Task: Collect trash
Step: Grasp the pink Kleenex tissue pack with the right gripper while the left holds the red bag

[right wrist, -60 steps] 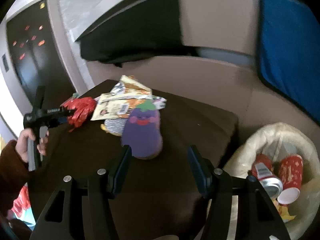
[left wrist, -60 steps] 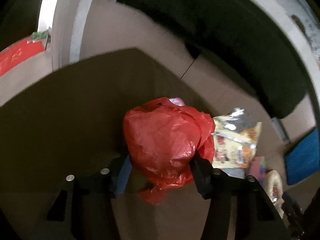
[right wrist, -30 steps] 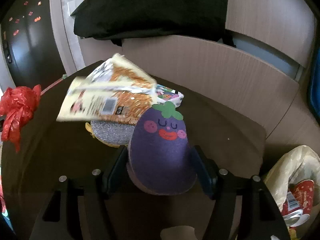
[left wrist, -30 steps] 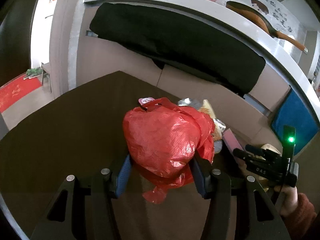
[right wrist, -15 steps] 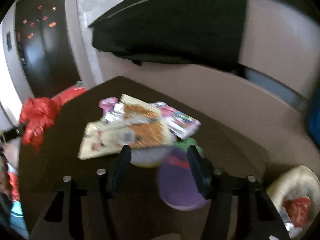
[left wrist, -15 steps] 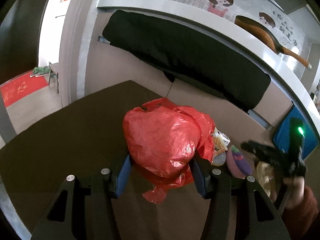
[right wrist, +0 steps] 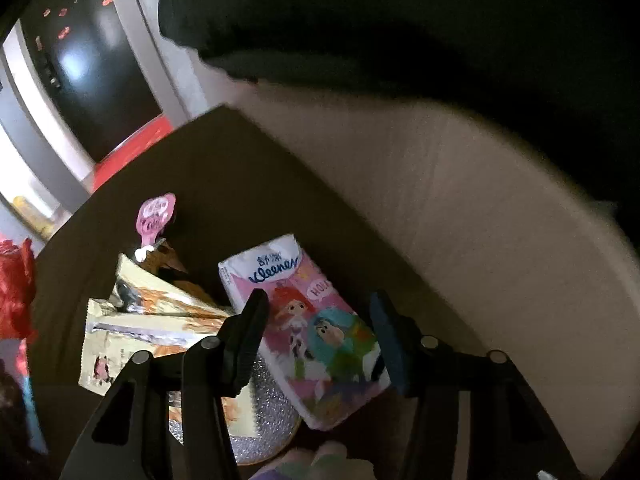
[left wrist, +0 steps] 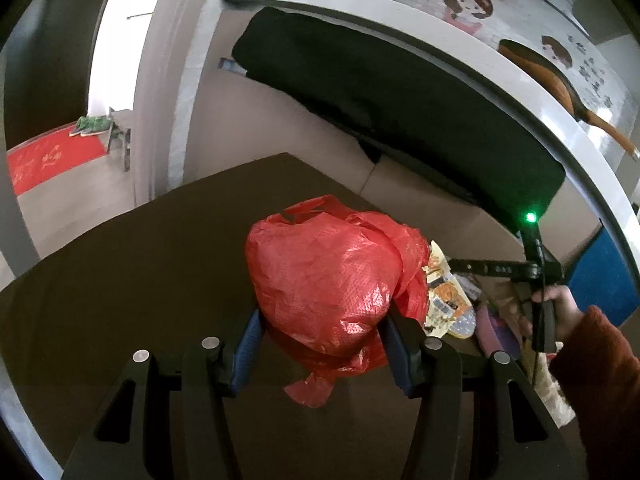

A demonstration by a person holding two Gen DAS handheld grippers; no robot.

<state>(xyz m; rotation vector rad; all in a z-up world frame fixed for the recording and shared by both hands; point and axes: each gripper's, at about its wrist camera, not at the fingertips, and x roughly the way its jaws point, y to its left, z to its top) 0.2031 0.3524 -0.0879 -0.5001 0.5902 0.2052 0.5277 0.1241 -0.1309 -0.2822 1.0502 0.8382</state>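
Over dark brown table [left wrist: 120,280], left gripper [left wrist: 322,330] clamped on crumpled red plastic bag [left wrist: 328,280], both fingers pressed into its sides, bag tail hanging below. Right gripper [right wrist: 316,328] jaws apart, fingers straddling tissue pack [right wrist: 308,332] lying flat on table; cannot tell if pads touch it. Snack wrapper [right wrist: 156,332] just left of pack, partly over glittery silver disc [right wrist: 264,428]. Pink tag [right wrist: 154,214] farther back. Right hand [left wrist: 556,312] and its gripper visible at right in left view, near wrapper.

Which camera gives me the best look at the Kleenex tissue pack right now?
Right wrist view: the Kleenex tissue pack lies on the dark table, label readable, between the open right gripper jaws. The left wrist view does not show it clearly.
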